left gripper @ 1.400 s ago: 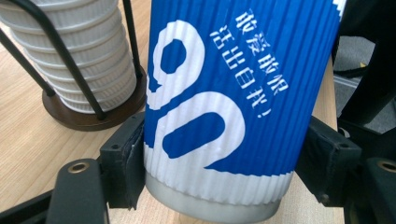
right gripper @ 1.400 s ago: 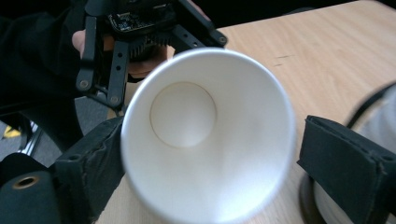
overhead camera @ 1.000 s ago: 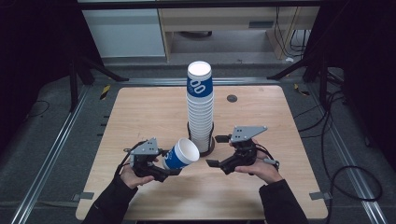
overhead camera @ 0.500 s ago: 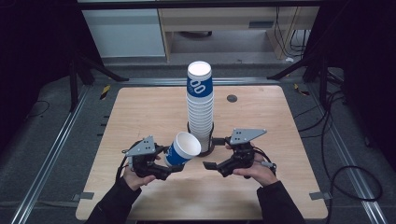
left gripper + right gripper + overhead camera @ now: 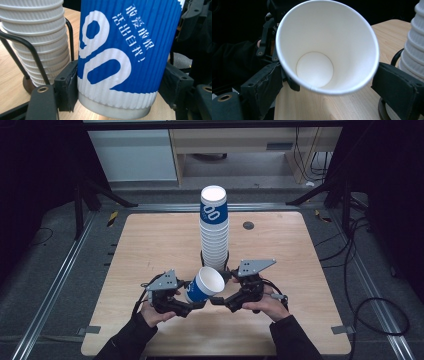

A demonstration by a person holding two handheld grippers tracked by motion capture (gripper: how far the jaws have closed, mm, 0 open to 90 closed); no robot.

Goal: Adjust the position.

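left gripper (image 5: 192,306): clamps cup (image 5: 204,285) near its base | cup: tilted, off the table (image 5: 150,240), just before the stack (image 5: 214,232) | right gripper (image 5: 218,301): jaws closing about cup's rim; pads not pressing

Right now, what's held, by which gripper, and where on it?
The left gripper clamps the blue paper cup across its ribbed wall near the base. The right gripper brackets the rim, jaws just closing, no contact visible.
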